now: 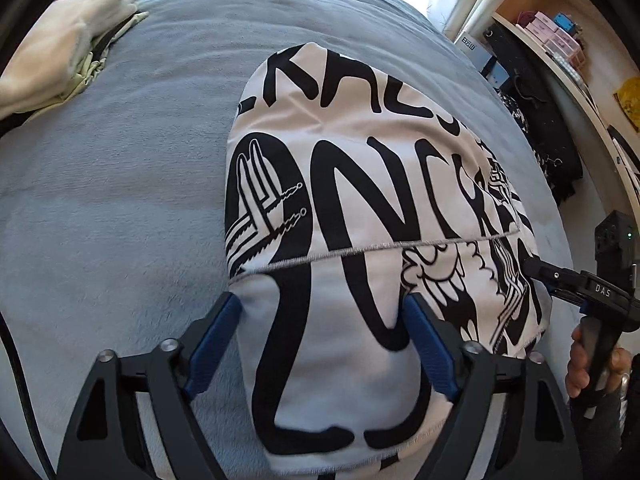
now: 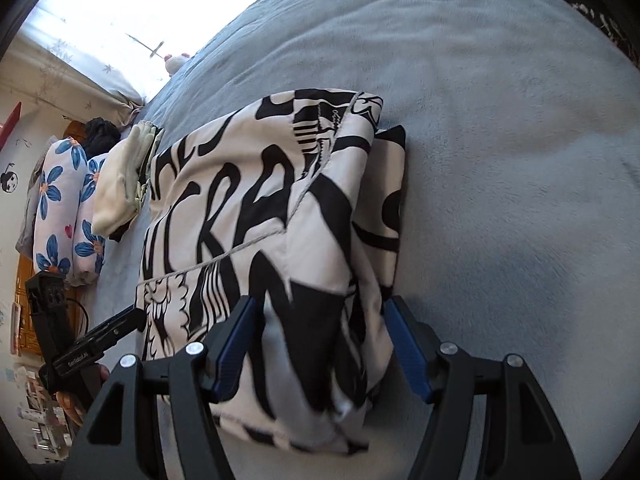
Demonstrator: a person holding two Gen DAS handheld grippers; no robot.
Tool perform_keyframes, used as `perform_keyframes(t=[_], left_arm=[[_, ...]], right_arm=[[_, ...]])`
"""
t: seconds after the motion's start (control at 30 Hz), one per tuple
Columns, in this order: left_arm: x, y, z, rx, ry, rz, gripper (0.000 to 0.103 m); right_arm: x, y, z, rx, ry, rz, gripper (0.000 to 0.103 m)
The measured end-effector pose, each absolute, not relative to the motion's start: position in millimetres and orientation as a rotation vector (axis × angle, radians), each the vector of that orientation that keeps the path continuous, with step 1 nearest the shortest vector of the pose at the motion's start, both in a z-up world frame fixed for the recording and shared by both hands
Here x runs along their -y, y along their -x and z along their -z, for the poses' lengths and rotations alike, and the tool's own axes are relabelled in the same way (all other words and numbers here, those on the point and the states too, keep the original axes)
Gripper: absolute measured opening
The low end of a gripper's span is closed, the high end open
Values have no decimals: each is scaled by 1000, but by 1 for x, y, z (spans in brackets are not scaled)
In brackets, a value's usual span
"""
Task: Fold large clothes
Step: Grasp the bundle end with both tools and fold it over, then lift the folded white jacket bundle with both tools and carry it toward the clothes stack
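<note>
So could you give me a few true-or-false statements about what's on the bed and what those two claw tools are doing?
1. The black-and-white printed garment lies folded on a grey-blue blanket. True.
2. The left gripper is clamped shut on nothing. False: its blue fingers stand apart with the garment's near end between them.
3. The right gripper is open too, straddling the garment. True.
4. A cream garment lies further up the bed. True.
5. The pillows beside the bed are plain red. False: they are pale with blue flowers.
</note>
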State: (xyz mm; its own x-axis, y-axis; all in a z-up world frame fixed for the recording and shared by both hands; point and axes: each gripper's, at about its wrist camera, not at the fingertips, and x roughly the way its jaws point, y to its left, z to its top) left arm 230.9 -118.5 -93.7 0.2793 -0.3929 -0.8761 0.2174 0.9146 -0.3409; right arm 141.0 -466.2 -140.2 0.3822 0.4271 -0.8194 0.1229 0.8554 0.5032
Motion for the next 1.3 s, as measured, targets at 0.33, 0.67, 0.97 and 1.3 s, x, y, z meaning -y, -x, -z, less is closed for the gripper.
perform_keyframes(t=[0.33,0.67,0.97,1.3], left_arm=[[123,-251,122,-1269,246,470,103],[126,-268,145,-1309,326,573,103],[131,-271,140,-1309,280,560,102],[141,-243,87,-1128,145,535,60]], right_arm=[[470,-165,171,-1195,-636,-300,81],[450,-180,170,-1167,-539,-381,85],[427,-181,157,-1179,-434,-325,57],[379,-162,102,-1084,-237,-232,26]])
